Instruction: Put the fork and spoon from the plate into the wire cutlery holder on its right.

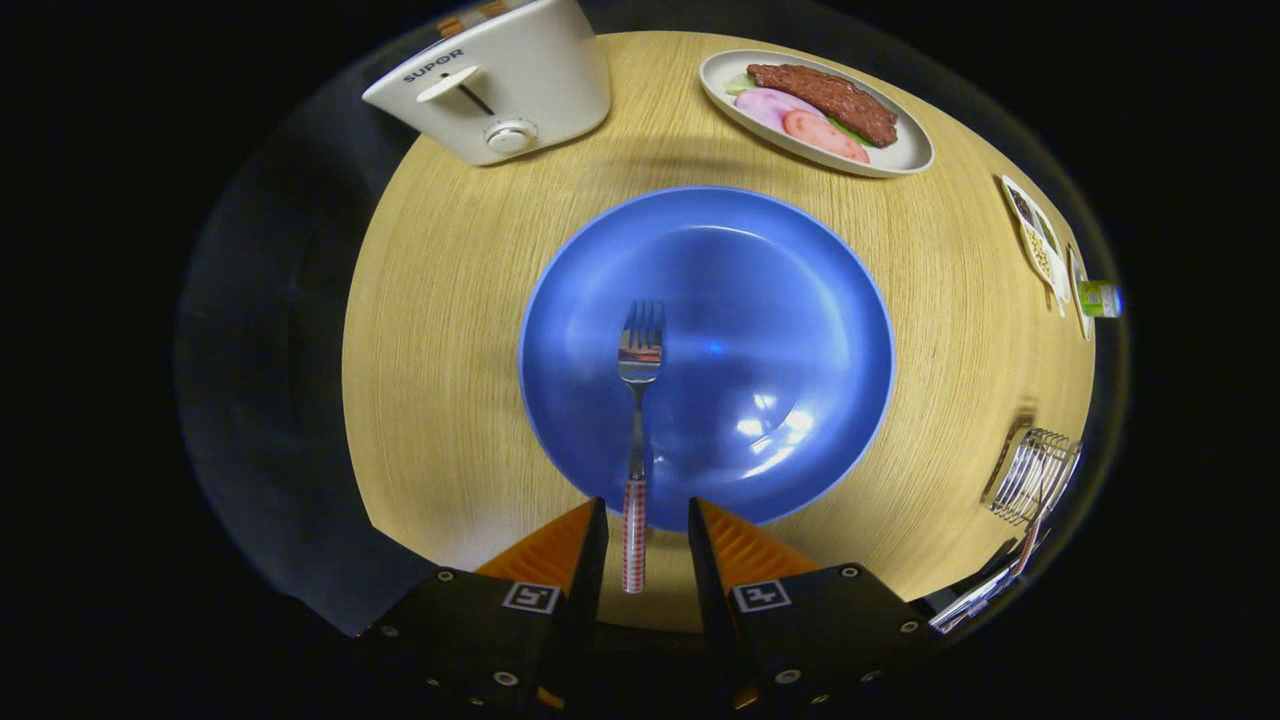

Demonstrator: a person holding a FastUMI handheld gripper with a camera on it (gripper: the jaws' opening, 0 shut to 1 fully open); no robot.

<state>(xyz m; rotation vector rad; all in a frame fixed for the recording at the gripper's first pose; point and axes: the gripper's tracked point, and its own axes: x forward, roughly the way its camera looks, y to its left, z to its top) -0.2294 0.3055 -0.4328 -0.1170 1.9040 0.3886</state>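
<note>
A metal fork (639, 400) with a red-and-white checked handle lies on the round blue plate (780, 300), tines pointing away from me. Its handle sticks out over the plate's near rim and sits between my fingers. My gripper (647, 510) is open, one finger on each side of the handle with a gap on both sides. The wire cutlery holder (1035, 475) stands on the wooden table to the plate's right. A utensil with a checked handle (1028, 545) pokes out of it; I cannot tell what kind it is.
A white toaster (500, 85) stands beyond the plate to the left. An oval dish of sliced meat (815, 110) sits beyond it to the right. Small cards (1040, 240) and a green item (1100, 298) line the table's right edge.
</note>
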